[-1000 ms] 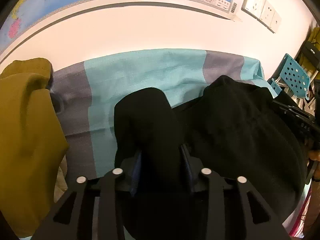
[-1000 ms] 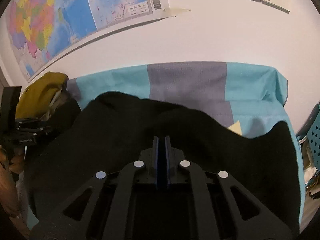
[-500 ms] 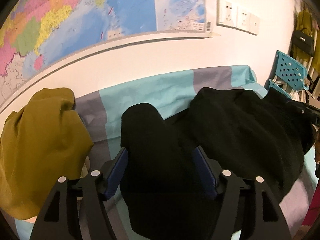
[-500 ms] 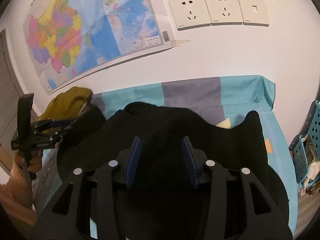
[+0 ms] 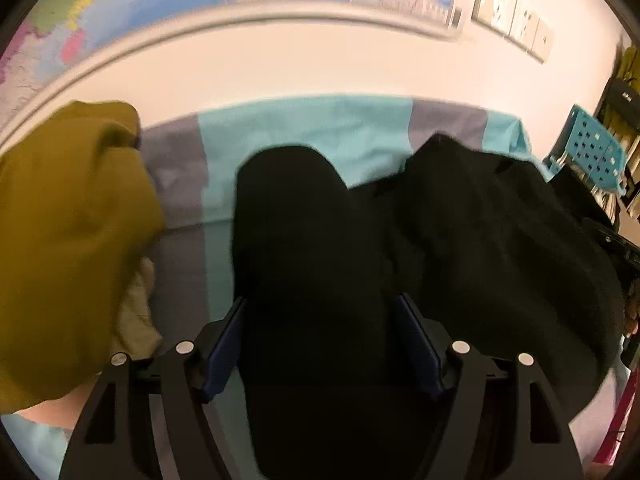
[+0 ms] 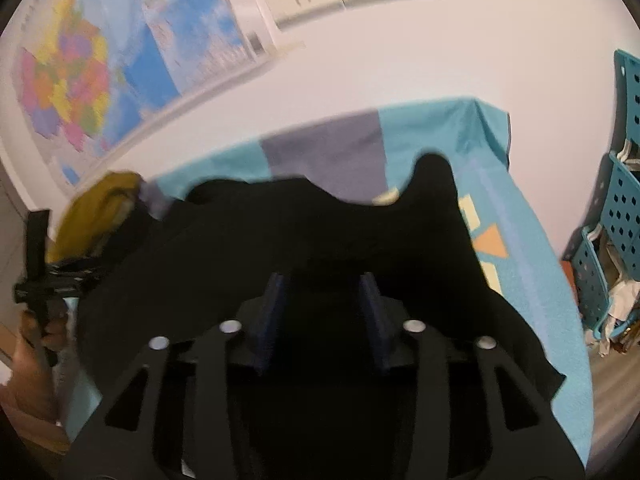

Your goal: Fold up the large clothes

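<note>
A large black garment (image 5: 500,232) lies spread on a turquoise and grey sheet (image 5: 320,124). One rounded black fold or sleeve (image 5: 292,208) runs straight between the fingers of my left gripper (image 5: 320,300). Its jaws are opening and the blue pads stand at the fold's edges without pinching it. In the right wrist view the same black garment (image 6: 280,220) covers most of the sheet (image 6: 520,240). My right gripper (image 6: 320,276) hovers over the garment's near part, jaws apart, with only black cloth showing in the gap.
A crumpled mustard garment (image 5: 60,220) sits at the left on the sheet, also visible as a mustard heap (image 6: 100,200). A turquoise perforated chair (image 6: 624,200) stands at the right. A person's hand (image 6: 24,360) is at the left edge. The wall with a map and sockets is close behind.
Both grippers have opened off the black garment: the left let go of the fold it pinched, and the right went from shut to jaws apart. Both views have shifted and are blurred.
</note>
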Action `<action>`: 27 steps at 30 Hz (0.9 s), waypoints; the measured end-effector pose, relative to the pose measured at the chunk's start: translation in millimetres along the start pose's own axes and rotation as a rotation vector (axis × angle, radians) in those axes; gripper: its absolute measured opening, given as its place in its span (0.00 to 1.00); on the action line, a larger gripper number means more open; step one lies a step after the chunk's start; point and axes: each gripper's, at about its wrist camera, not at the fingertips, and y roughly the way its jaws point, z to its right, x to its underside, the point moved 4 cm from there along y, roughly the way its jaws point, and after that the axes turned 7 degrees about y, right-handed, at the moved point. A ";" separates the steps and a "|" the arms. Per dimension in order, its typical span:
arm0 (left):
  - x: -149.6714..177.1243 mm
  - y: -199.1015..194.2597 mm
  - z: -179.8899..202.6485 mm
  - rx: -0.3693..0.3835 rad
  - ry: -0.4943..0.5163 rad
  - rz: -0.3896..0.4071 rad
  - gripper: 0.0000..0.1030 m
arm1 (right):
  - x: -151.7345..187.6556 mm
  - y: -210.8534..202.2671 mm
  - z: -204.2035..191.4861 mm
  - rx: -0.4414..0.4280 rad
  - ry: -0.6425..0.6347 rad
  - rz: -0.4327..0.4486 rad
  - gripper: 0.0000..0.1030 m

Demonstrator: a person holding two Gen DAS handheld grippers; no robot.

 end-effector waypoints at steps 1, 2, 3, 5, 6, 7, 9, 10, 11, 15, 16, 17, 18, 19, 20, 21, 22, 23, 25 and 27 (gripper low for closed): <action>1.2 -7.7 -1.0 -0.011 -0.002 0.014 0.69 | -0.2 -6.8 -1.7 -0.009 -0.008 0.009 0.40; 2.5 -13.1 -1.2 -0.013 -0.003 0.023 0.69 | 0.9 -22.0 -5.5 -0.015 -0.026 0.034 0.42; 5.3 -20.4 -2.3 -0.013 -0.008 0.033 0.70 | 2.8 -32.7 -6.5 -0.024 -0.029 0.049 0.43; 13.0 -29.9 -4.8 -0.009 -0.023 0.040 0.70 | 7.8 -48.5 -5.2 -0.039 -0.024 0.058 0.44; 15.1 -31.3 -5.5 -0.006 -0.025 0.040 0.70 | 12.2 -54.7 -3.8 -0.052 -0.020 0.056 0.44; 18.3 -32.2 -6.2 -0.007 -0.021 0.039 0.70 | 15.6 -57.5 -2.2 -0.050 -0.022 0.053 0.44; 25.1 -29.4 -6.6 -0.019 -0.018 0.027 0.71 | 23.4 -54.8 10.6 0.019 -0.022 0.034 0.44; 28.6 -25.4 -8.3 -0.006 -0.032 0.013 0.71 | 26.5 -50.9 19.4 0.037 0.000 0.020 0.40; 30.4 -20.8 -11.3 0.007 -0.053 0.001 0.72 | 28.3 -48.4 28.4 0.043 0.027 0.012 0.37; 34.1 -15.1 -18.5 0.015 -0.112 -0.015 0.73 | 31.1 -48.4 45.8 0.016 0.124 0.028 0.36; 35.0 -18.5 -18.3 0.013 -0.120 -0.006 0.73 | 31.5 -52.4 43.9 0.007 0.126 0.033 0.39; 36.1 -21.4 -17.8 0.010 -0.123 -0.001 0.73 | 31.4 -55.5 41.6 0.002 0.125 0.038 0.42; 38.2 -25.5 -17.4 0.007 -0.125 0.002 0.74 | 32.0 -62.0 37.9 -0.015 0.128 0.047 0.43; 40.8 -29.4 -17.3 0.009 -0.127 0.005 0.75 | 32.9 -67.0 35.5 -0.030 0.130 0.051 0.47; 43.4 -33.1 -17.7 0.010 -0.131 0.009 0.76 | 35.2 -73.1 33.0 -0.043 0.132 0.056 0.50; 46.6 -37.1 -18.6 0.009 -0.138 0.014 0.76 | 37.8 -79.4 30.7 -0.054 0.134 0.062 0.52; 49.8 -40.4 -19.0 0.008 -0.142 0.016 0.76 | 41.1 -84.5 29.3 -0.066 0.139 0.066 0.54; 52.4 -42.9 -19.1 0.002 -0.143 0.018 0.76 | 42.5 -88.5 27.8 -0.076 0.143 0.067 0.55; 58.5 -48.8 -17.4 -0.010 -0.142 0.024 0.76 | 47.9 -96.5 23.5 -0.100 0.149 0.071 0.56; 64.7 -53.4 -14.3 -0.017 -0.138 0.025 0.76 | 54.4 -101.9 18.0 -0.108 0.143 0.068 0.57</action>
